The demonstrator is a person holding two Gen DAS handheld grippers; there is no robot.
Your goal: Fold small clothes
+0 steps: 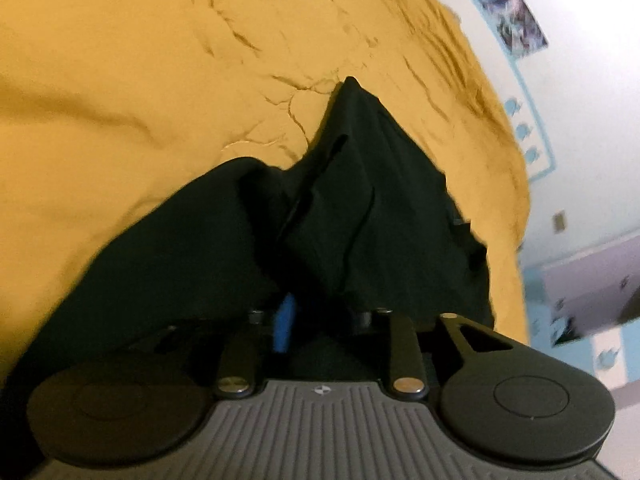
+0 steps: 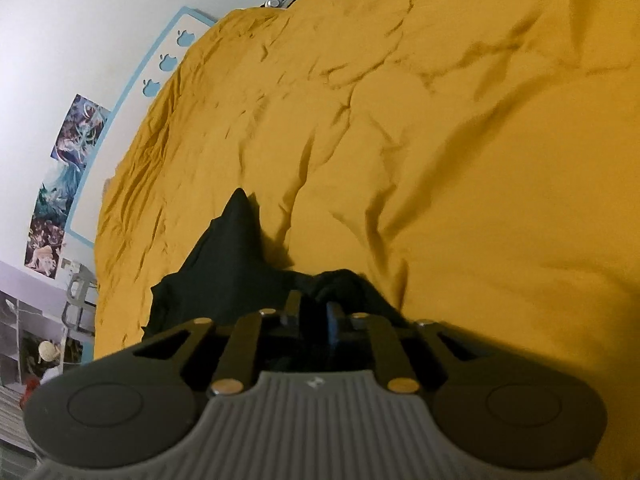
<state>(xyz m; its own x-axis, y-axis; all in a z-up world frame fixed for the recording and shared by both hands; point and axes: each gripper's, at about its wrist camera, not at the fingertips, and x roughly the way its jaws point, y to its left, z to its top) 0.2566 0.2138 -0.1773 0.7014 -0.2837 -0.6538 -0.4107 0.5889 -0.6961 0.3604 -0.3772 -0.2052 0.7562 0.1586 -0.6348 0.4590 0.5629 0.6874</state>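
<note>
Left gripper (image 1: 316,312): it points down at the bed. Black cloth covers its fingertips, and only a blue strip of one finger (image 1: 285,326) shows. The jaws look partly apart with cloth over and between them, but I cannot tell if the pads press on it.

Right gripper (image 2: 316,316): it also points down. Its two fingers stand close to each other with a narrow gap, and their tips go into a bunched edge of the black cloth. I cannot tell if they pinch the cloth or only touch it.

Black garment (image 1: 360,200): it lies on the bed directly in front of both grippers. In the left wrist view it is crumpled, with several folds and a seam, and one corner rises to a point away from the gripper. In the right wrist view (image 2: 224,264) the same pointed corner shows to the left of the fingers.

Yellow sheet (image 1: 140,80): it covers the bed under the garment and is wrinkled all over (image 2: 440,140).

Wall (image 1: 580,140): white with light blue trim, beyond the far edge of the bed.

Posters (image 2: 68,168): a column of colourful pictures on that wall.
</note>
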